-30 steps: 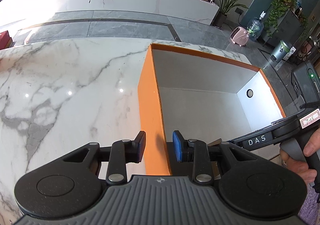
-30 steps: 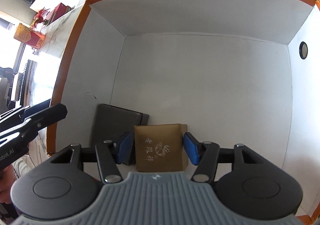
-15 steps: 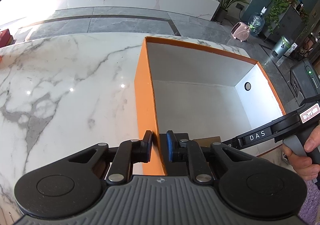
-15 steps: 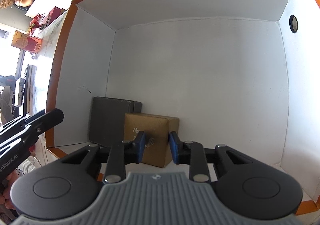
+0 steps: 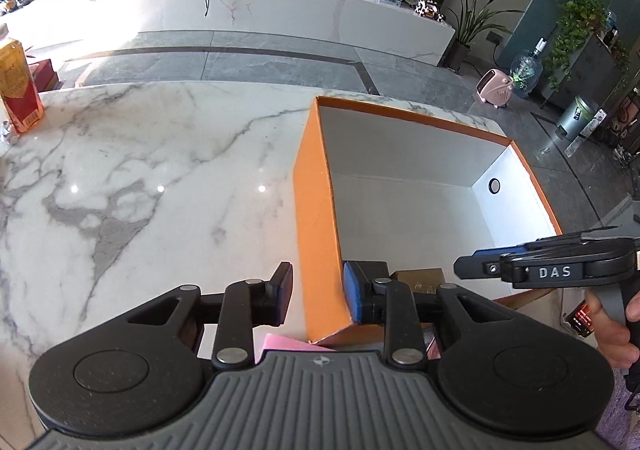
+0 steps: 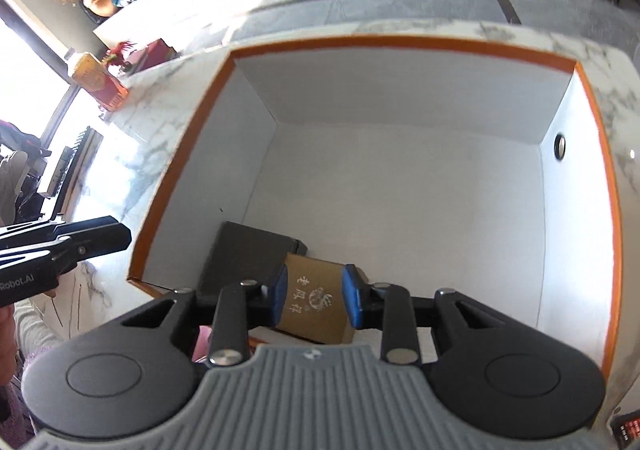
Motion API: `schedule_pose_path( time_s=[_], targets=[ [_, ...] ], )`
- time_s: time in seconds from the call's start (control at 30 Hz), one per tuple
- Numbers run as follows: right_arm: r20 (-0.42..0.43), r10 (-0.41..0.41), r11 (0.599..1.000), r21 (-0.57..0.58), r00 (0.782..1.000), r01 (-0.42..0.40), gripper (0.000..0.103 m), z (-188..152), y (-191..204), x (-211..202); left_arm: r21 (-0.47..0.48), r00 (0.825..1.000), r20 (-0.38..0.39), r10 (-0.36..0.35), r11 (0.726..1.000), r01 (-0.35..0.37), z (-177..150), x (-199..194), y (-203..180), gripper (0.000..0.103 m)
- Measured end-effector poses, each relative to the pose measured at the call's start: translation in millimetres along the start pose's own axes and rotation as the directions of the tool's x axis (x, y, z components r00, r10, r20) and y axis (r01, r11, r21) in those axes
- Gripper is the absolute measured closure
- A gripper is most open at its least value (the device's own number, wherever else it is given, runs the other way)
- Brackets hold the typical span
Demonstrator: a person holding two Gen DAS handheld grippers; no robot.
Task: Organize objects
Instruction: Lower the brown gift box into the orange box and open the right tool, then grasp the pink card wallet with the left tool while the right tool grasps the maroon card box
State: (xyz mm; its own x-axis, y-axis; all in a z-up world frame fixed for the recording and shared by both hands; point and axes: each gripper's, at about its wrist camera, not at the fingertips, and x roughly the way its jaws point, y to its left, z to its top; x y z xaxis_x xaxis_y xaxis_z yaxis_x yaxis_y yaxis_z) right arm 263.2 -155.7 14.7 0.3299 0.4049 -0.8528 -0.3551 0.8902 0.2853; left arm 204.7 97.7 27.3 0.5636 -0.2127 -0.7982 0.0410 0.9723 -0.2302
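Note:
An orange box (image 5: 314, 218) with a white inside stands on the marble table (image 5: 140, 170). On its floor lie a small brown box with printed characters (image 6: 312, 282) and, beside it, a dark flat box (image 6: 240, 254). My left gripper (image 5: 318, 292) straddles the orange box's left wall near the front corner. Its jaws are opening, and the pads stand off the wall. My right gripper (image 6: 316, 298) hovers above the brown box. Its jaws are opening, and the brown box shows far below between the pads, not gripped. The right gripper's tip (image 5: 464, 265) reaches over the box's front edge.
A red and yellow carton (image 5: 16, 90) stands at the table's far left edge. A pink item (image 5: 288, 344) lies under my left gripper by the box corner. A hand (image 5: 616, 334) holds the right gripper's handle. Bare marble lies left of the box.
The left jaws pinched toward the orange wall, then spread again as the hand drew back. The right gripper left the brown box on the floor, narrowed, and rose out of the orange box.

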Motion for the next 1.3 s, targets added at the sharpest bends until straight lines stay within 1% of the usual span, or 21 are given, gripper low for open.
schedule_pose_path(
  time_s=[0.13,0.2,0.23,0.3,0.47,0.57,0.63,0.7,0.83,0.97,1.13,1.23,1.3],
  targets=[
    [0.108,0.01,0.994,-0.11,0.994,0.002,0.065,-18,21,-33,0.032,1.0,0.021,0.02,0.999,-0.021,-19,-19,-2,0.054],
    [0.147,0.022,0.987,-0.159,0.989,0.002,0.063,-29,31,-46,0.058,0.999,0.025,0.033,0.998,-0.034,-28,-25,-5,0.051],
    [0.168,0.028,0.983,-0.183,0.985,0.004,0.057,-36,35,-51,0.075,0.999,0.027,0.041,0.996,-0.043,-34,-27,-6,0.049],
    [0.201,0.036,0.975,-0.221,0.979,0.01,0.05,-50,43,-56,0.107,0.998,0.026,0.053,0.993,-0.055,-45,-29,-9,0.045],
    [0.221,0.059,0.961,-0.278,0.973,0.005,0.04,-86,55,-47,0.143,0.999,-0.007,0.049,0.989,-0.048,-69,-24,-10,0.035],
    [0.229,0.036,0.949,-0.314,0.973,0.038,0.037,-102,61,-35,0.176,0.997,-0.024,0.072,0.982,-0.067,-81,-15,-12,0.032],
    [0.243,0.019,0.939,-0.339,0.97,0.066,0.033,-107,63,-29,0.217,0.995,-0.031,0.096,0.972,-0.087,-88,-7,-15,0.027],
    [0.246,0.007,0.932,-0.353,0.969,0.083,0.033,-111,62,-27,0.262,0.993,-0.049,0.11,0.96,-0.094,-95,3,-20,0.025],
    [0.235,0.009,0.925,-0.371,0.972,0.081,0.032,-112,63,-18,0.343,0.987,-0.083,0.138,0.934,-0.102,-105,23,-30,0.023],
    [0.232,0.002,0.91,-0.403,0.973,0.094,0.032,-111,66,-8,0.38,0.98,-0.102,0.169,0.917,-0.119,-109,38,-37,0.023],
    [0.236,-0.012,0.895,-0.431,0.972,0.116,0.032,-113,68,2,0.414,0.973,-0.134,0.189,0.903,-0.118,-113,49,-43,0.023],
    [0.23,0.004,0.889,-0.447,0.973,0.102,0.032,-113,69,6,0.422,0.966,-0.159,0.204,0.898,-0.121,-116,56,-46,0.022],
    [0.226,0.012,0.885,-0.456,0.974,0.095,0.033,-114,70,9,0.44,0.96,-0.151,0.236,0.886,-0.149,-117,59,-49,0.022]
  ],
)
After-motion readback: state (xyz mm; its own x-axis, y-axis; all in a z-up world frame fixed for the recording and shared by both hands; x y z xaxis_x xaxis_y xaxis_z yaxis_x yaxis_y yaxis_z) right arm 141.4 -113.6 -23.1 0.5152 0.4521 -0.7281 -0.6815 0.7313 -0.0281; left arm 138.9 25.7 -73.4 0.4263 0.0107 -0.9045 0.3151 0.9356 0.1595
